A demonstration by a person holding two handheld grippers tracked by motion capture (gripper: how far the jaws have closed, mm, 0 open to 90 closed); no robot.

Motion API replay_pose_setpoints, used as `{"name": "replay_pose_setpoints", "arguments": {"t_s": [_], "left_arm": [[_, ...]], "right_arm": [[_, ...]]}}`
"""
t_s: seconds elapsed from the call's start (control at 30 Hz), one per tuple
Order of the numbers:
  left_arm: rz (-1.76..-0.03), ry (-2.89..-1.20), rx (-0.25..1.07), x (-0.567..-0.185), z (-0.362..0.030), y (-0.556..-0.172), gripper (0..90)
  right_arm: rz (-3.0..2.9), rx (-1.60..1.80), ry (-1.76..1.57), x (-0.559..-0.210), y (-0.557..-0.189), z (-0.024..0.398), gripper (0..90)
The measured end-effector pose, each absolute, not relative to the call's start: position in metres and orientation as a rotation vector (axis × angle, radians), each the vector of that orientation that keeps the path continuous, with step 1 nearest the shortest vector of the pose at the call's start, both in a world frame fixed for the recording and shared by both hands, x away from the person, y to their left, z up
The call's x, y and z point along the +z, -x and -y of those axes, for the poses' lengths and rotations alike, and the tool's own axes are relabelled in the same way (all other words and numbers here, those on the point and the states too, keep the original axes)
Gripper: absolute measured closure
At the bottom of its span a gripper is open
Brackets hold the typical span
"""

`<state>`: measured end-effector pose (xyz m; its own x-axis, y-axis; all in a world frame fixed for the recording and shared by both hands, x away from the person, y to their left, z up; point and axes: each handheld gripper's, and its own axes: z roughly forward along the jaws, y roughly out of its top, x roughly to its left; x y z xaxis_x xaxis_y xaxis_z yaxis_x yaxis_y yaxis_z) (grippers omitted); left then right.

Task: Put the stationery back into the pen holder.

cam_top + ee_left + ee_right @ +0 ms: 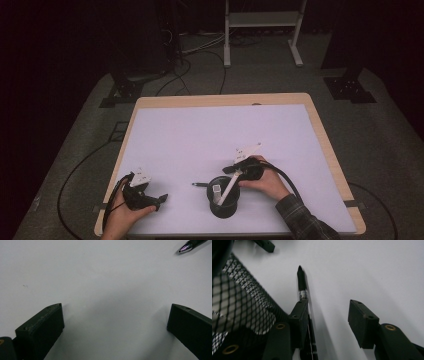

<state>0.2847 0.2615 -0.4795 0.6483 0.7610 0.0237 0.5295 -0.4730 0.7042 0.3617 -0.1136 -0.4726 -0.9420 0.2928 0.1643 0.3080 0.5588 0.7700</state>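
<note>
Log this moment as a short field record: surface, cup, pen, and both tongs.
surface: white sheet covering a wooden table
cup: black mesh pen cup, upright, white marker leaning inside
pen: black pen lying flat on the sheet beside the cup
left tongs: jaws wide apart, nothing between them, the pen's tip ahead
right tongs: beside the cup, jaws apart, pen lying along the inner face of one jaw, not clamped

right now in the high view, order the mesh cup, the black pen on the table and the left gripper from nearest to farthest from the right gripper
1. Mesh cup: right beside the right gripper, just below it in the picture, holding a white pen.
2. Black pen: lying on the table, left of the cup.
3. Left gripper: at the table's near left corner, fingers open.
</note>
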Motion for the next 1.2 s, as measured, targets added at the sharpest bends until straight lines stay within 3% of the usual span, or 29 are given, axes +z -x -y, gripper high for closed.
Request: {"name": "replay_pose_setpoints", "arguments": {"t_s": [1.2], "left_arm": [[-0.997, -2.188, 0.442, -0.480, -0.261, -0.285, 0.0]], "right_arm": [[2.815, -1.398, 0.642, -0.474, -0.375, 0.136, 50.4]]}}
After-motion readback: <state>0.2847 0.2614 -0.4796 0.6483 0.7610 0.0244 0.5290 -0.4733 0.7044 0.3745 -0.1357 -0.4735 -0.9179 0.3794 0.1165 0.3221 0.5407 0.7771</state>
